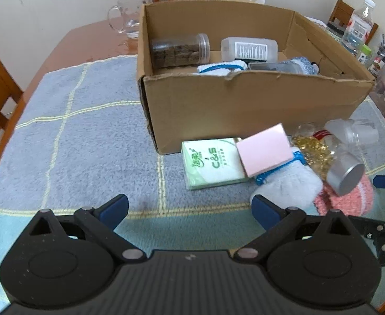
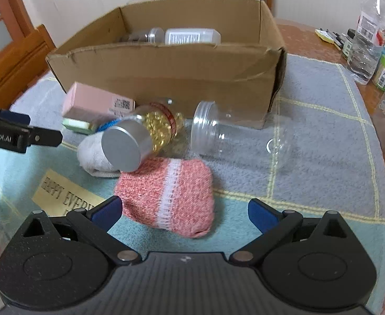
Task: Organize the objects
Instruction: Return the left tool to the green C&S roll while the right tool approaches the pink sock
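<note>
- while both tongs hang spread wide and hold nothing, the right gripper (image 2: pixel 184 212) hovers just over the pink knitted sock roll (image 2: pixel 168 197) on the towel.
- next, i think, it pinches the sock and lifts it into the brown cardboard box (image 2: pixel 166 71).
- left gripper (image 1: pixel 190 210) waits near the green tissue pack (image 1: pixel 211 162).

Spread tongs (image 1: pixel 190 211) before cardboard box (image 1: pixel 245 113)
</note>
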### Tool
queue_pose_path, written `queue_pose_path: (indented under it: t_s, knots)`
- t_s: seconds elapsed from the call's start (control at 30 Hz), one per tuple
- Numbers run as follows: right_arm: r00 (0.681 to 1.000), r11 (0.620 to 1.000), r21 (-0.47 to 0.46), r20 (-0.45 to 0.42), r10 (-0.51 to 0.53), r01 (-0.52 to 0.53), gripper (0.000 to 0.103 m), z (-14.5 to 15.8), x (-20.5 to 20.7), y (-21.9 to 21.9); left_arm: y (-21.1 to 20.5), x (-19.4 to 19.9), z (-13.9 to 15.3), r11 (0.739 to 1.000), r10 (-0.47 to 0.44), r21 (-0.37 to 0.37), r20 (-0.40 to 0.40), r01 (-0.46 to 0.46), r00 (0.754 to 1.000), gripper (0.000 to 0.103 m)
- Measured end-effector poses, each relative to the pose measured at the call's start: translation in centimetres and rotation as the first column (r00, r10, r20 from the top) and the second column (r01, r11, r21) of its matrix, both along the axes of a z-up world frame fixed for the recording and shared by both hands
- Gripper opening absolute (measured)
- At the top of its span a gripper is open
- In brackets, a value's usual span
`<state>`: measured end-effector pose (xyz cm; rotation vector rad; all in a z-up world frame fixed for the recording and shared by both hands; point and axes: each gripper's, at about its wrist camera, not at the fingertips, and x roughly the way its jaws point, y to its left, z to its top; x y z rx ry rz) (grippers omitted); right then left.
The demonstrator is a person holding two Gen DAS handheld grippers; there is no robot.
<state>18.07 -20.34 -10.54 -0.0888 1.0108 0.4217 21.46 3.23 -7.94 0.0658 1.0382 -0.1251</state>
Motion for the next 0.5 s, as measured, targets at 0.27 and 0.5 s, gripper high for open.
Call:
queue_pose_path:
  t_s: [0.27,0.5]
  knots:
    - [0.998,0.996,-0.070,0.020,-0.053,0.054,0.103,-1.5,-0.4,2.4,-0.2,1.7,-1.8,0.995,-0.086,-0.059,-0.003,0.085,0.996,0.100]
    - [0.995,0.989,-0.112,0.054,-0.087,0.093,0.103,-1.8,-1.2,3.8,-0.1,2.9,-2.5,0.992,-0.105,-0.069,0.050,0.109,0.993,0.100]
